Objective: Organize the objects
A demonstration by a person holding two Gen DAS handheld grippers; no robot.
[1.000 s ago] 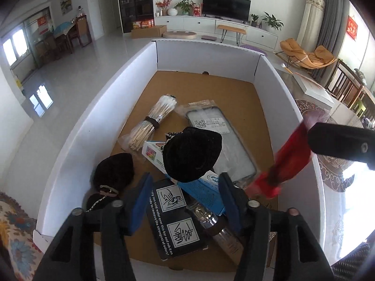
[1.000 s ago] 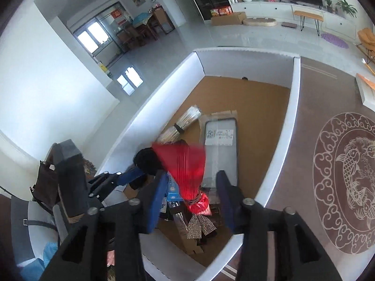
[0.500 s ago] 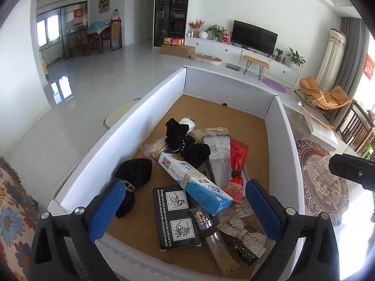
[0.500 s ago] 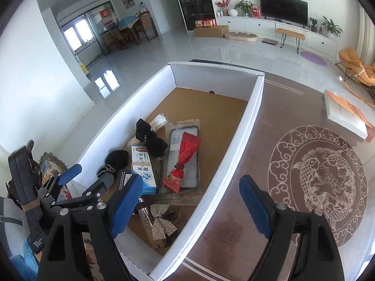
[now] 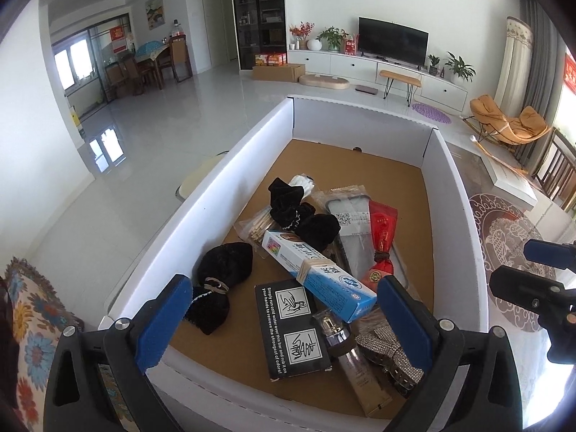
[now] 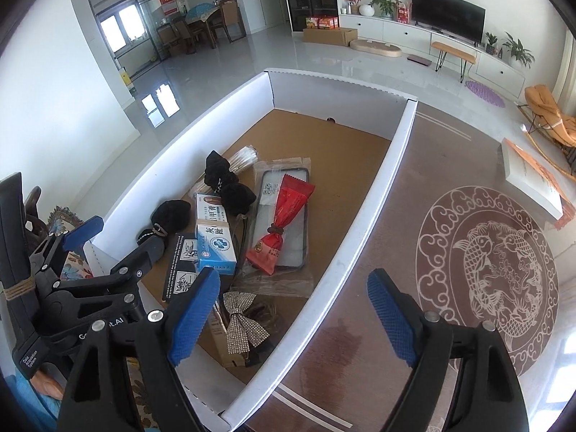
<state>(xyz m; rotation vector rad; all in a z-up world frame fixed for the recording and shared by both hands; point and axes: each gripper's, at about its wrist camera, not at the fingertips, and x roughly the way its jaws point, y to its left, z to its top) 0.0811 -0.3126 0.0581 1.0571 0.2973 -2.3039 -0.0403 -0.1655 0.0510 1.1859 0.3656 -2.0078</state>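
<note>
While both grippers hang over the near end of the box (image 5: 230, 180), neither holds anything. Left gripper (image 5: 284, 318): jaws spread wide, blue pads at lower left and lower right of its frame, nothing between them but the pile below. Right gripper (image 6: 293, 315): jaws also well apart and empty, straddling the box's right wall (image 6: 363, 212).

Contents, mid-frame in the left view: red pouch (image 5: 382, 241) lying on a clear-wrapped phone case (image 5: 354, 232); black scrunchie (image 5: 300, 212) across a bundle of sticks (image 5: 257, 225); blue-white carton (image 5: 316, 277) resting partly on a black card (image 5: 291, 327). Second black scrunchie (image 5: 219, 280) at lower left. Rhinestone bow (image 6: 241, 324) and a tube (image 5: 356, 363) near the bottom edge.
</note>
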